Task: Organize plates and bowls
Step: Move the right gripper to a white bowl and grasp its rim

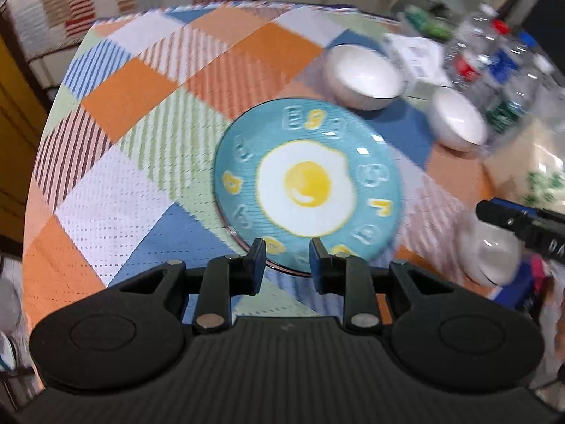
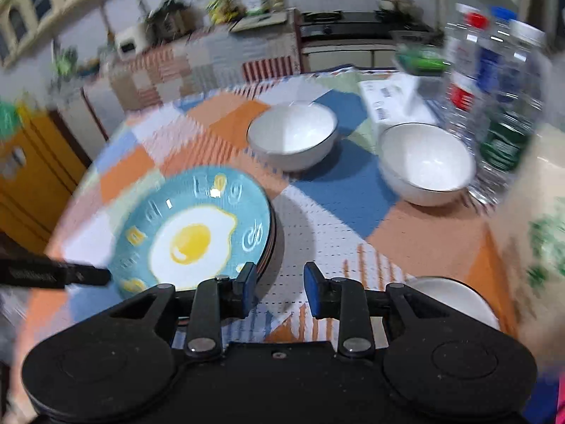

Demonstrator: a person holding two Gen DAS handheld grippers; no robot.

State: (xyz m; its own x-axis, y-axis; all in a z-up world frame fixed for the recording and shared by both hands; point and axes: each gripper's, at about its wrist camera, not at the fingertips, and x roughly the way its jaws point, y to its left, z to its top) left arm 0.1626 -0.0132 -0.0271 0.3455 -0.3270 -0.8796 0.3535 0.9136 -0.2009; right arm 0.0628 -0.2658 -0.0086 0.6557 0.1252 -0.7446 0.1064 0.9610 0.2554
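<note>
Because plates go together, the blue egg plate point(image 2: 192, 233) sits on top of a plate stack on the table's left side. Both white bowls point(image 2: 293, 136) point(image 2: 427, 162) stand empty at the far right. The left gripper point(image 1: 286, 259) and right gripper point(image 2: 279, 288) are spread, pinching nothing.

glossy ceramic plate point(image 1: 307, 183), woven cloth tablecloth point(image 1: 141, 106)
</note>
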